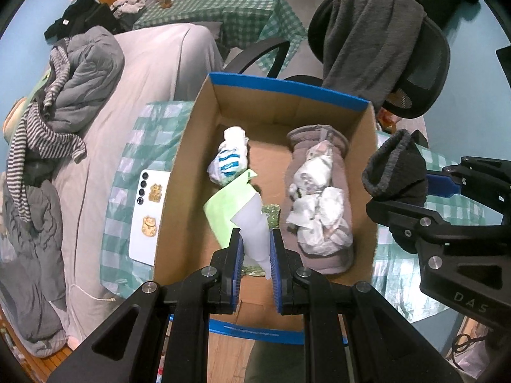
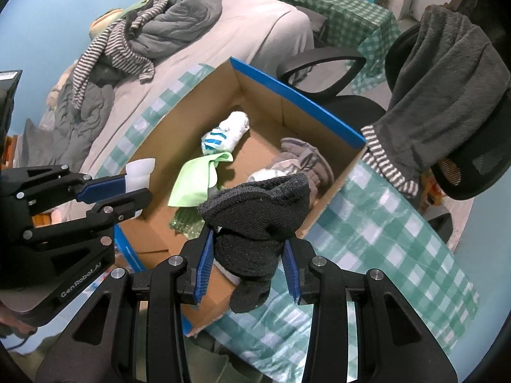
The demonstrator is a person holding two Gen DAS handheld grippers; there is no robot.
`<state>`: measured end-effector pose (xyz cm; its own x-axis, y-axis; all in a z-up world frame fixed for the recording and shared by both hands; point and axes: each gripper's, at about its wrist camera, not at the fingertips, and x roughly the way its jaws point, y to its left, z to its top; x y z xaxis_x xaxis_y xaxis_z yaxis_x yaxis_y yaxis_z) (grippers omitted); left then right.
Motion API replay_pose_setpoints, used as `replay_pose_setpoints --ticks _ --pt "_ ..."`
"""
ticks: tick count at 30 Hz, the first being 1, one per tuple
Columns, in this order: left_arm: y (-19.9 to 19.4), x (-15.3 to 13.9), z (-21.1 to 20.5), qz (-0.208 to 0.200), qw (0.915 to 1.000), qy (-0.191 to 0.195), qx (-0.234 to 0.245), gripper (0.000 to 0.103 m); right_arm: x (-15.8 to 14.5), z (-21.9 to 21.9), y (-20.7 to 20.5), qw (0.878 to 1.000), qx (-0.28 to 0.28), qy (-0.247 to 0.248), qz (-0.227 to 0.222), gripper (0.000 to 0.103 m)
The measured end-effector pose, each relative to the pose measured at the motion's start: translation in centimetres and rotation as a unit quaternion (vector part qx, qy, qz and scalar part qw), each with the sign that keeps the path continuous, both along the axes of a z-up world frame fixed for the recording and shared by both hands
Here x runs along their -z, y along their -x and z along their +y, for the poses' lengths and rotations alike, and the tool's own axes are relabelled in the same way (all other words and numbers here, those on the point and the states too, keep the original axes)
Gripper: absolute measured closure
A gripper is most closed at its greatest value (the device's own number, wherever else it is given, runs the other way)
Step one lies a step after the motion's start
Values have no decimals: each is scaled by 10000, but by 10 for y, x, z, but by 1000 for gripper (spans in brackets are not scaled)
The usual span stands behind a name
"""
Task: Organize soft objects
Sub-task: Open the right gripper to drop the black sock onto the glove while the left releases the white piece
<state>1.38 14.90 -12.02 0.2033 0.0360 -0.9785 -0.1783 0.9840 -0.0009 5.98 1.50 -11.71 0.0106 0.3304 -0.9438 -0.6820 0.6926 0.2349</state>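
My left gripper (image 1: pixel 255 252) is pinched nearly closed on a white cloth (image 1: pixel 254 223), held above the open box (image 1: pixel 287 91). My right gripper (image 2: pixel 247 266) clamps a dark sock (image 2: pixel 255 220) over the box's near edge, above the checked table (image 2: pixel 383 239).

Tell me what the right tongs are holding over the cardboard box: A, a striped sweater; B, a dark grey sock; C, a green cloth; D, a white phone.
B: the right tongs are shut on a dark grey sock, while the green cloth lies inside the cardboard box.
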Motion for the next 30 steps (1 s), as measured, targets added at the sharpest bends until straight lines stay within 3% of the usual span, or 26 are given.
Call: replay_pose_setpoints --ticks 13,16,20,22,30 --pt "-2 9 15 94 9999 -13 -128 85 8 15 -4 9999 42 83 61 63" --pt "-2 9 16 105 9999 -54 -118 78 8 18 -4 9999 57 115 33 62" --pt "-1 6 17 76 9998 -139 -114 67 4 18 -5 9998 112 122 -80 46" --pt "0 3 17 51 9998 -166 -116 63 1 18 -5 9997 142 124 -128 45" --pt "1 -10 13 -11 9997 -248 -74 62 -15 11 -4 9993 257 92 -263 40"
